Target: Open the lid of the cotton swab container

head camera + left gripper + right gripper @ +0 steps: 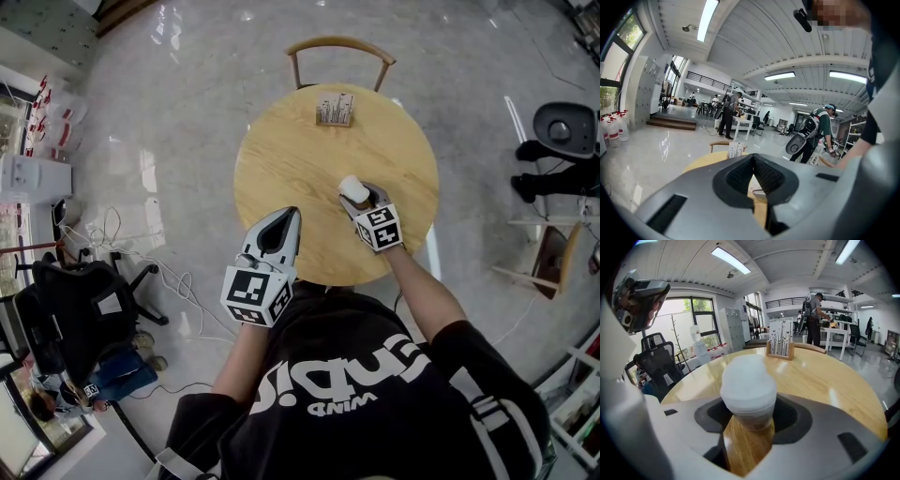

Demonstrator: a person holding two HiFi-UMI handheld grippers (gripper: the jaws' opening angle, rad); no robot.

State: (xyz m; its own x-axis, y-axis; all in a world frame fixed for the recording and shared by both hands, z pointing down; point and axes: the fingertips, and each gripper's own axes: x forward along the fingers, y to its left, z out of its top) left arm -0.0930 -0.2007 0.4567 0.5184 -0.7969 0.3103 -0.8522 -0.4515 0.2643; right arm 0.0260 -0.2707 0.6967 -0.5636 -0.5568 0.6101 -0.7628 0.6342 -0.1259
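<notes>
- Still capped: the cotton swab container (749, 399) stands upright on the round wooden counter (300, 159), toward your near right. Its white lid (748, 380) is seated, so the opening itself is not yet done.
- Your right tool (361, 199) pinches the container's body just below the lid, a pad against each side. By the look of it, the holding half of the job is in hand.
- Your left tool (291, 217) hangs over the counter's near edge with its jaws pressed together and nothing between them. It is well apart from the container.
- What is left, as a judgement: that left tool must spread, cross to the lid and lift or twist it off while the right one steadies the base.
- Bare wood lies between the two tools, so the crossing looks unobstructed.
- A small card holder (335, 110) sits at the far rim, well clear, with a chair (339, 47) beyond it.
- The container is inside the right rim, not at it, so a sideways tug has some margin.
</notes>
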